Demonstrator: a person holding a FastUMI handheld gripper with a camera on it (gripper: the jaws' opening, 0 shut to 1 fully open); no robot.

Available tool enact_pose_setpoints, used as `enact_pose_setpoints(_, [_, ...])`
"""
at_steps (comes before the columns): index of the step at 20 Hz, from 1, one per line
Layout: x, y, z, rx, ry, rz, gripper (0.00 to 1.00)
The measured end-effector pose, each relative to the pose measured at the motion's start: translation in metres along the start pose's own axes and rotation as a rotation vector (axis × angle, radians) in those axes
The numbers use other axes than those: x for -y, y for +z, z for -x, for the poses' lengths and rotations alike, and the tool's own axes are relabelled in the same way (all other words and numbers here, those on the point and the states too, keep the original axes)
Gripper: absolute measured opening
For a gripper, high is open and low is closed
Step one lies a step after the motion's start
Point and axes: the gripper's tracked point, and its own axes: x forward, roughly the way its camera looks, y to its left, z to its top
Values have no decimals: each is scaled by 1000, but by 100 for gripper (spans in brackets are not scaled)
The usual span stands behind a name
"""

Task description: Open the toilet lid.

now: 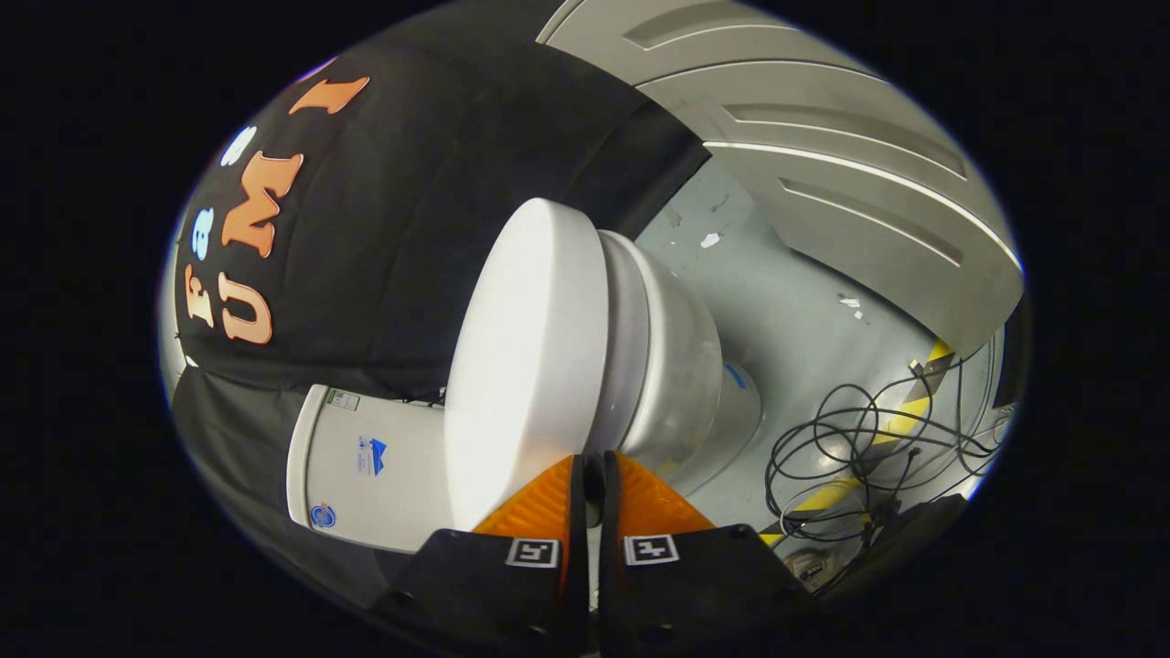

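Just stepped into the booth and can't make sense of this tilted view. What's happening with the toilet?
A person is holding a hand-held gripper up to a white toilet. Its two orange fingers are nearly closed, with only a thin gap between them, and their tips sit right at the edge of the toilet lid. The lid lies close against the bowl, so it does not look opened yet. The tank is beside the lid, and loose cables lie on the floor beyond the bowl.

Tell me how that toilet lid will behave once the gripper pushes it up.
The lid looks like thick, glossy plastic, so probably stiff but slippery against the fingers. It is closed over the bowl, hinged by the tank, so it should swing, not lift free. The gripper, nearly shut, sits at its edge.
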Motion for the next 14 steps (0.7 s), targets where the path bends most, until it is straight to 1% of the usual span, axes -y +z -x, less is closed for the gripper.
enact_pose_setpoints(1, [0,-1,-4,-6,-1,6,8])
enact_pose_setpoints(6, [0,2,-5,16,5,14,8])
enact_pose_setpoints(10, [-1,1,-5,13,-4,-33,8])
enact_pose_setpoints(14, [-1,2,-4,35,-19,22,8])
